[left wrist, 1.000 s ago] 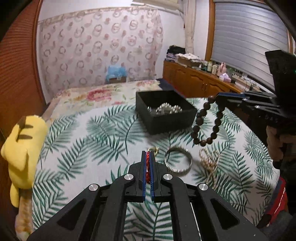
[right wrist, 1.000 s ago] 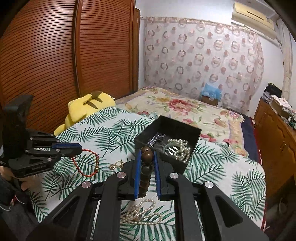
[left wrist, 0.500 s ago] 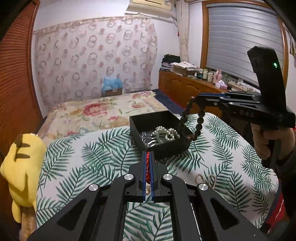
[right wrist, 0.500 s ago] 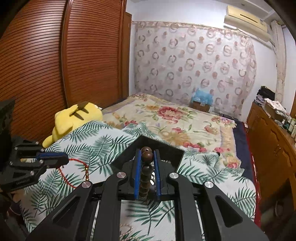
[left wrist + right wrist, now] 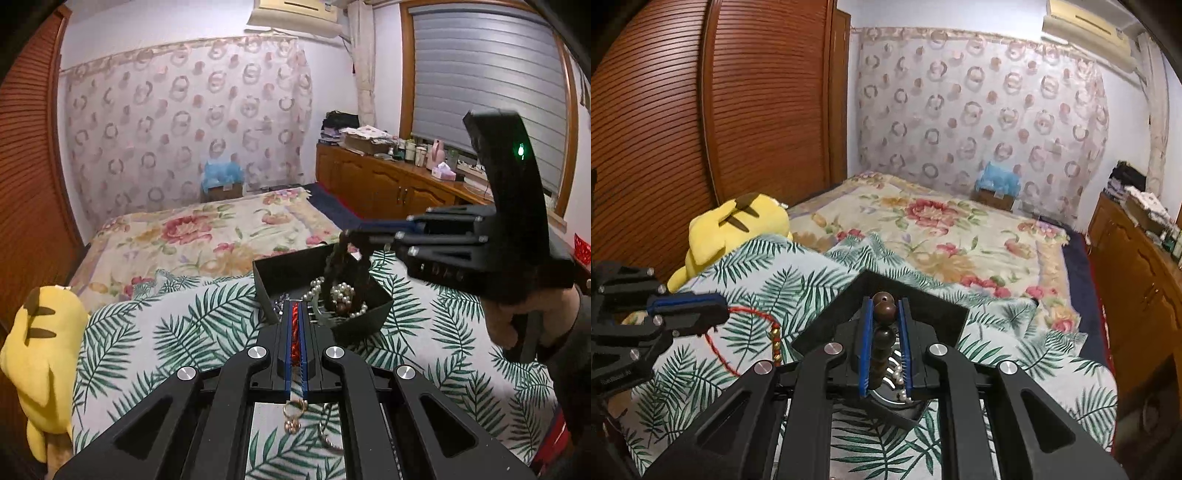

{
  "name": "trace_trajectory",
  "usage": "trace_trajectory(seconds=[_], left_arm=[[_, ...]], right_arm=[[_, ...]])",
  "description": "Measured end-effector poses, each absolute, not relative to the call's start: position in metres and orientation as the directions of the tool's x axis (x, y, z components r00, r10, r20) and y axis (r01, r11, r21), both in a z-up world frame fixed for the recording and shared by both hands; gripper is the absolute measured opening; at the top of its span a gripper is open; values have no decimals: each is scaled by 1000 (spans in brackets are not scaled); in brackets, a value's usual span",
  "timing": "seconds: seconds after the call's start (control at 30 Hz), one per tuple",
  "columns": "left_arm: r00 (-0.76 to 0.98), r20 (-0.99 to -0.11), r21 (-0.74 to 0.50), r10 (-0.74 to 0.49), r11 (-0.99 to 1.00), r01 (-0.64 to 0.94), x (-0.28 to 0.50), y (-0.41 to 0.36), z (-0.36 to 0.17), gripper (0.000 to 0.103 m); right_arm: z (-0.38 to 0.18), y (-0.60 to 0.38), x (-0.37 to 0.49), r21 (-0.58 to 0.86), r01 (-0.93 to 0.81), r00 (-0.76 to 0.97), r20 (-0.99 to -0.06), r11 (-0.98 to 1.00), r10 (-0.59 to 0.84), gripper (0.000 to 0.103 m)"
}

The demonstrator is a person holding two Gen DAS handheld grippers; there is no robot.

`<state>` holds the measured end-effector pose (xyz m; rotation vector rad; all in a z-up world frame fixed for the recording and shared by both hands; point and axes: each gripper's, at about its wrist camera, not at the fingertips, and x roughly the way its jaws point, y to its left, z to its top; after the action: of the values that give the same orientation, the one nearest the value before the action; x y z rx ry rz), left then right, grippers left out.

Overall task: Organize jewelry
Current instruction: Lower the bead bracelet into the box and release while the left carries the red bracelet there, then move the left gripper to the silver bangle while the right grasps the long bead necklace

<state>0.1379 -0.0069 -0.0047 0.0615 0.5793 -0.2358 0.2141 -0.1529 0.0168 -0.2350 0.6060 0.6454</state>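
A black open box [image 5: 369,317] sits on the palm-print cover and holds pearls [image 5: 345,293]. My right gripper [image 5: 885,308] is shut on a brown wooden bead bracelet [image 5: 884,338] and holds it over the box [image 5: 945,314]; in the left wrist view the bracelet [image 5: 341,266] hangs blurred into the box from the right gripper [image 5: 354,236]. My left gripper [image 5: 294,306] is shut on a red cord bracelet [image 5: 294,328], close to the box's near left side. The red cord [image 5: 753,314] with gold beads hangs from the left gripper [image 5: 720,310] in the right wrist view.
A gold ring piece [image 5: 293,417] and a silver bangle edge [image 5: 328,439] lie on the cover below my left gripper. A yellow plush toy [image 5: 40,354] lies at the bed's left edge. A wooden sideboard [image 5: 388,184] stands on the right, a wooden wardrobe [image 5: 701,129] on the left.
Both grippers have lifted and moved toward the box. The right gripper now holds the brown bead bracelet over the box, hanging into it. The left gripper, with the red cord, has come up beside the box.
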Motion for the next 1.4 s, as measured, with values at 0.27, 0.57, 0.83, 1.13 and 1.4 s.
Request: trace_trajectory(seconds=[0.27, 0.57, 0.83, 1.13, 1.4], left_arm=[[800, -561, -26, -212, 971, 239, 162, -14, -12, 2], [798, -564, -8, -211, 968, 250, 186, -29, -11, 2], [788, -582, 10, -202, 967, 255, 208, -49, -17, 2], [774, -600, 23, -204, 962, 272, 207, -59, -21, 4], [766, -607, 24, -214, 958, 286, 182, -56, -28, 23]], right_arm=[[1, -174, 229, 20, -583, 630, -620, 812, 468, 19], [-10, -204, 220, 19, -551, 642, -629, 834, 439, 19], [-27, -220, 201, 21, -559, 629, -641, 829, 441, 20], [-35, -233, 182, 60, -567, 612, -637, 821, 469, 20], [-46, -232, 161, 71, -590, 578, -659, 805, 482, 20]])
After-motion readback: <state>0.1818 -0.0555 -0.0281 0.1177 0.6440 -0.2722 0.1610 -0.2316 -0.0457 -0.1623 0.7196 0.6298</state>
